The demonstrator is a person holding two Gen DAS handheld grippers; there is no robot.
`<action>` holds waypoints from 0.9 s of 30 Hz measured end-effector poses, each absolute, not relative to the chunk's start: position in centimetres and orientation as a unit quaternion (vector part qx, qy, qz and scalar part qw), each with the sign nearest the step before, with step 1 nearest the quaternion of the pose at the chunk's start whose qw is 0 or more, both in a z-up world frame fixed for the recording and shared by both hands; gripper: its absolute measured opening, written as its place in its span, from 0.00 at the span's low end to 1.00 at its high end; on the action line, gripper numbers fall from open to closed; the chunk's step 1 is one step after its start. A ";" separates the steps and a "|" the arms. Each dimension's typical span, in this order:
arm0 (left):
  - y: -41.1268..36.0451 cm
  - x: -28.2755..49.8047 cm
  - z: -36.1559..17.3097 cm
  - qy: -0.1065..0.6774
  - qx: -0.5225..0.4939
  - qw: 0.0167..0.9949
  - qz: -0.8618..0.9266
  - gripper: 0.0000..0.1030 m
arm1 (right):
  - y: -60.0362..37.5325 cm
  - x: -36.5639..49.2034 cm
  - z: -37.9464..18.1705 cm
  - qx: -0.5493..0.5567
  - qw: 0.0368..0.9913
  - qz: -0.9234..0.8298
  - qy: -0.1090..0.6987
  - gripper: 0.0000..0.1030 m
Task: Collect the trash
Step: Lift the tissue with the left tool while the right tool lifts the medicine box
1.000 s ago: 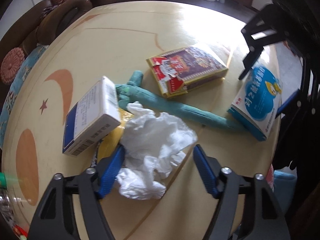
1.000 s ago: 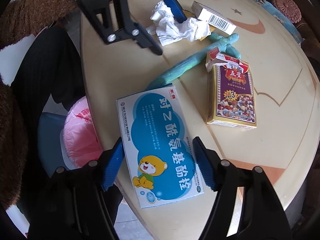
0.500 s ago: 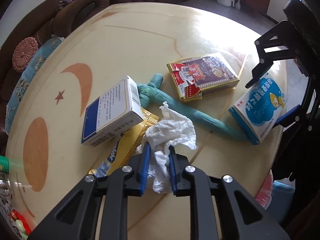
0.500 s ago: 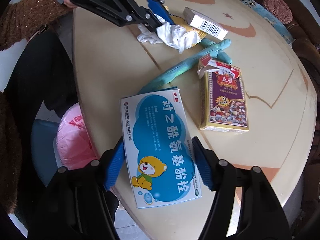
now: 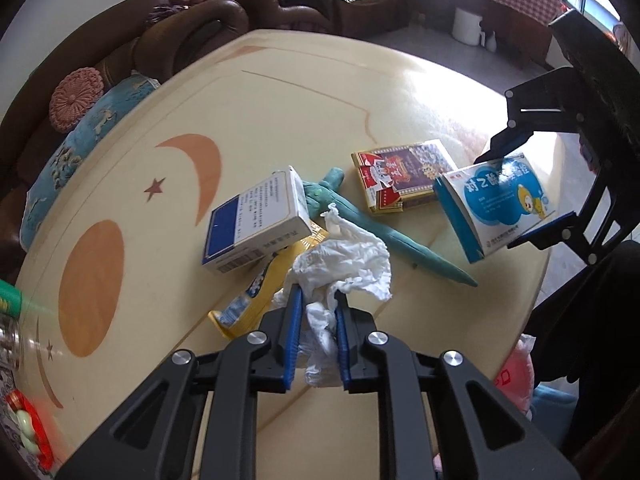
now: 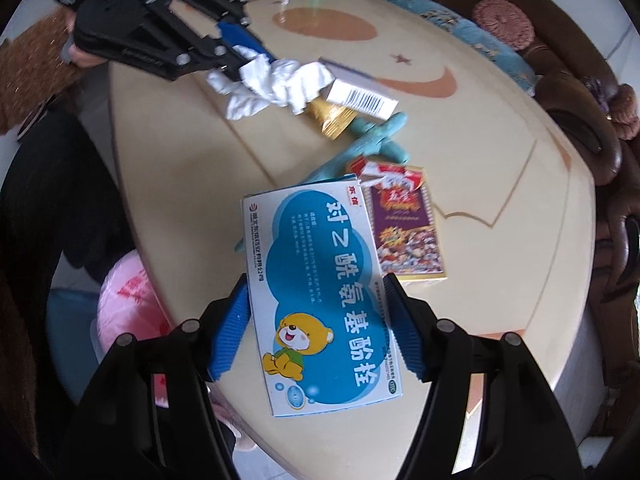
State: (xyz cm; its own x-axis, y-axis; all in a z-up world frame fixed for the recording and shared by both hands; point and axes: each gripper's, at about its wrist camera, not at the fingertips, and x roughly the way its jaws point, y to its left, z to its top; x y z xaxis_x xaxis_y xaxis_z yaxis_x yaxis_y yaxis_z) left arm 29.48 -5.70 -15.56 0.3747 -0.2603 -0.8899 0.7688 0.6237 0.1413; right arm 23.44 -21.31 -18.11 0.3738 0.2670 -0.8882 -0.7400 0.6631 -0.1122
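The left claw (image 5: 316, 312) is clamped on the tissue (image 5: 344, 264), above the table (image 5: 280, 120). The right claw (image 6: 316, 328) grips the blue box (image 6: 320, 292), tilted over the table edge. Below, a bin with a pink bag (image 6: 132, 304); its contents cannot be seen.

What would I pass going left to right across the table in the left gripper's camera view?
White and blue box → crumpled white tissue in the left gripper → red and purple carton → blue cartoon-bear box in the right gripper.
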 end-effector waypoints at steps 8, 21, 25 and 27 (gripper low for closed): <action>-4.1 27.3 -12.9 0.432 0.274 0.799 -0.317 0.16 | -20.1 23.1 -15.3 -0.237 0.833 0.266 0.423 0.62; -1.6 20.5 -7.3 0.392 0.243 0.830 -0.314 0.16 | -17.8 18.6 -10.8 -0.208 0.868 0.215 0.396 0.62; -0.9 17.8 -5.7 0.379 0.240 0.838 -0.310 0.16 | -17.3 16.6 -9.3 -0.194 0.878 0.201 0.390 0.62; -0.5 16.7 -5.1 0.373 0.237 0.843 -0.305 0.16 | -17.0 15.3 -8.5 -0.193 0.882 0.191 0.384 0.62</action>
